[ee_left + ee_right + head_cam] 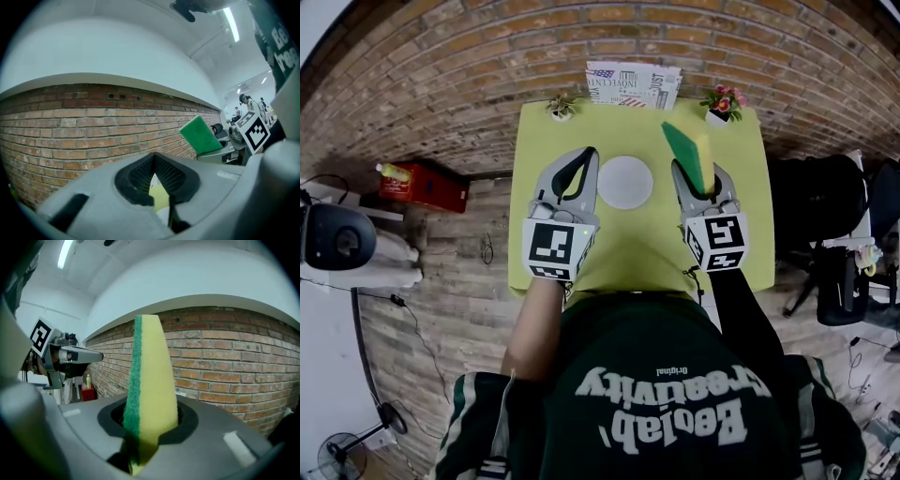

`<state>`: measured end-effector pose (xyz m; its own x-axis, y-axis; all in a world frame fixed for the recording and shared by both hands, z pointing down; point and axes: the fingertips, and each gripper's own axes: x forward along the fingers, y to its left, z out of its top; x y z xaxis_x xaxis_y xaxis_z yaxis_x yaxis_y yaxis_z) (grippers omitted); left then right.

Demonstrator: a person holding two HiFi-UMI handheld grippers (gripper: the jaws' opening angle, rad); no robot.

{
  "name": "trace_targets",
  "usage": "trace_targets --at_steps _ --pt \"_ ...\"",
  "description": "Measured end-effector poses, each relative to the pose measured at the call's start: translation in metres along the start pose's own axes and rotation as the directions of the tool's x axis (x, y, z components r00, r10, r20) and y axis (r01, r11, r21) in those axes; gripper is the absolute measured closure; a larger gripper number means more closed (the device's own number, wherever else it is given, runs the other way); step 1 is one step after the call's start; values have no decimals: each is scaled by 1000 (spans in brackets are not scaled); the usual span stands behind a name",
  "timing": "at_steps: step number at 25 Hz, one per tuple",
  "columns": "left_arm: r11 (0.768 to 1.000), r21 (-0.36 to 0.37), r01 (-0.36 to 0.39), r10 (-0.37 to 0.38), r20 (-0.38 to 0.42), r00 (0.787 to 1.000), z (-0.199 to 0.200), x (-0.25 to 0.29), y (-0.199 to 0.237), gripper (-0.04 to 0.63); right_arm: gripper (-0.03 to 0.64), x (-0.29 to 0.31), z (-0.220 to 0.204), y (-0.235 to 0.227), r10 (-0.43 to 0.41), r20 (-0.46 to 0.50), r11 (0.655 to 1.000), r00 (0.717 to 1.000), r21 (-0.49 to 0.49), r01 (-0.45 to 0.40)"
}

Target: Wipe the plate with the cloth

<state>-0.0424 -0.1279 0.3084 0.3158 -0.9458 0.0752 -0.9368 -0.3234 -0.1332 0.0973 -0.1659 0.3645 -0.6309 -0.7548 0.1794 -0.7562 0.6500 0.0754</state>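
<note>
A round white plate (624,181) lies on the yellow-green table (741,225), between my two grippers. My right gripper (700,178) is held just right of the plate and is shut on a green-and-yellow sponge (689,155), which stands upright out of the jaws. In the right gripper view the sponge (150,380) fills the middle, its green face to the left. My left gripper (586,156) hovers at the plate's left edge, shut with nothing in it. From the left gripper view the sponge (200,136) shows to the right, and the plate is mostly hidden.
At the table's far edge stand a printed paper holder (633,86) and two small flower pots (562,108) (723,103). A brick wall runs behind the table. A red box (422,186) sits on the floor at left, a black chair (825,202) at right.
</note>
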Motion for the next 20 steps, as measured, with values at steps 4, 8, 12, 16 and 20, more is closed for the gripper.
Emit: trace_targets --at_steps 4,8,12,16,20 --pt "1000 5 8 -8 -2 1000 -5 1 2 591 492 -1 3 2 1 10 1000 1000 -2 -1" --pt "1000 5 10 -10 -5 1000 -7 4 2 591 492 2 6 4 5 16 1000 1000 -2 -5" --pt "1000 1 7 -7 1 1000 -7 4 5 591 492 5 7 3 0 17 1000 1000 9 -1" --pt "1000 1 -10 10 -24 1000 -17 2 11 591 492 8 3 4 0 4 1000 1000 31 0" --pt "999 -4 -34 34 -39 999 -24 0 20 591 492 11 1 5 1 -1 999 1000 37 -1"
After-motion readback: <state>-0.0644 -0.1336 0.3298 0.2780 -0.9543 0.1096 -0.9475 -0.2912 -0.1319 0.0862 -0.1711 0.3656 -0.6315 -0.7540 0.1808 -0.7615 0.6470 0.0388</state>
